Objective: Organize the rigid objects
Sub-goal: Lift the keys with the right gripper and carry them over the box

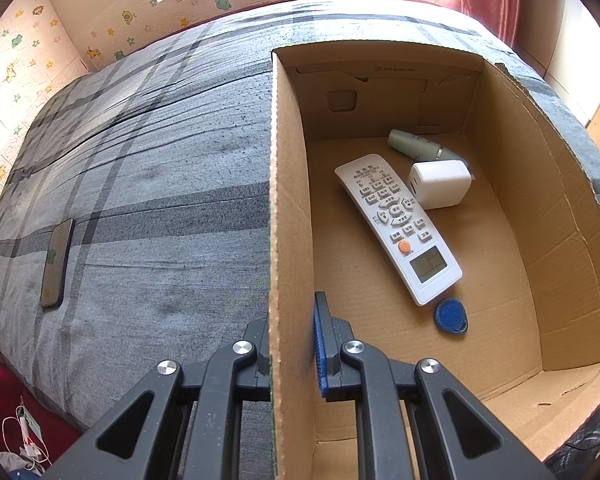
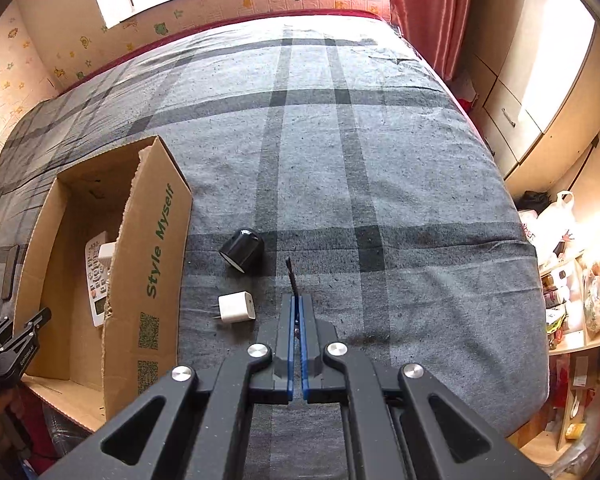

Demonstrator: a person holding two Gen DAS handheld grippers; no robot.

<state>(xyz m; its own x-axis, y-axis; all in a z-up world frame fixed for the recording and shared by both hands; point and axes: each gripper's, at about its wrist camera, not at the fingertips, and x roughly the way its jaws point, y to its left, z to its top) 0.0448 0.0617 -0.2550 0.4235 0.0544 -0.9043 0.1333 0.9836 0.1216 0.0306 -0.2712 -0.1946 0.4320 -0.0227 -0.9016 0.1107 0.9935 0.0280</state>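
Plaid bedspread (image 2: pixel 380 200), carton wall (image 1: pixel 288 240) hiding left hand-held gripper (image 1: pixel 292 344) finger

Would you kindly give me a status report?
Left gripper clamps box wall. Right gripper shut on thin black stick. Nothing blocking.

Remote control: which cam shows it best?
Left wrist view. The remote control lies fully exposed on the floor of the cardboard box, buttons and display readable. In the right wrist view only a sliver of it shows, behind the box's torn wall.
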